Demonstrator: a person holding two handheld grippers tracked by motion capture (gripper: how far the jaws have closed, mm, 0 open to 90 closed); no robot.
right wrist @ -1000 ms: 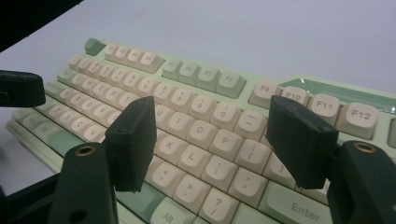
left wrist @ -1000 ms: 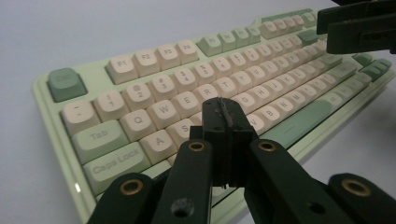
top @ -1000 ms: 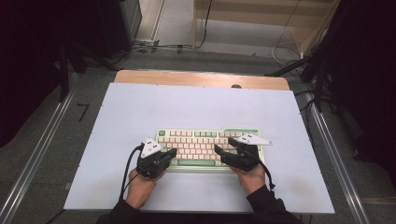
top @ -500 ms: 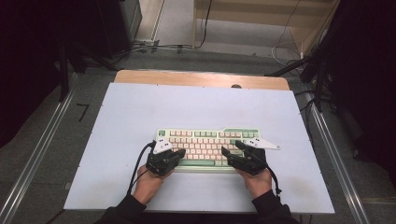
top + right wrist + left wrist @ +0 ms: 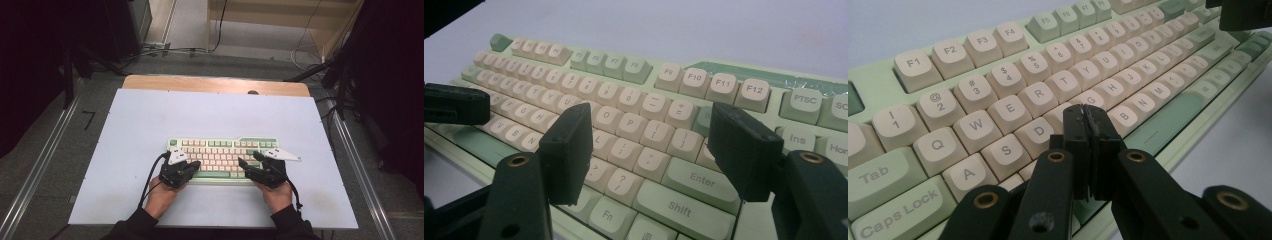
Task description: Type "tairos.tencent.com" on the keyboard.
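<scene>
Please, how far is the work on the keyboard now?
Done so far: both claws are over the front edge of the keyboard on the table. In hand: the left claw is shut, its tip over the keys around F and G; I cannot tell if it touches. The right claw hangs open over the keys near Enter, holding nothing. Left: I cannot tell whether any key has been pressed.
</scene>
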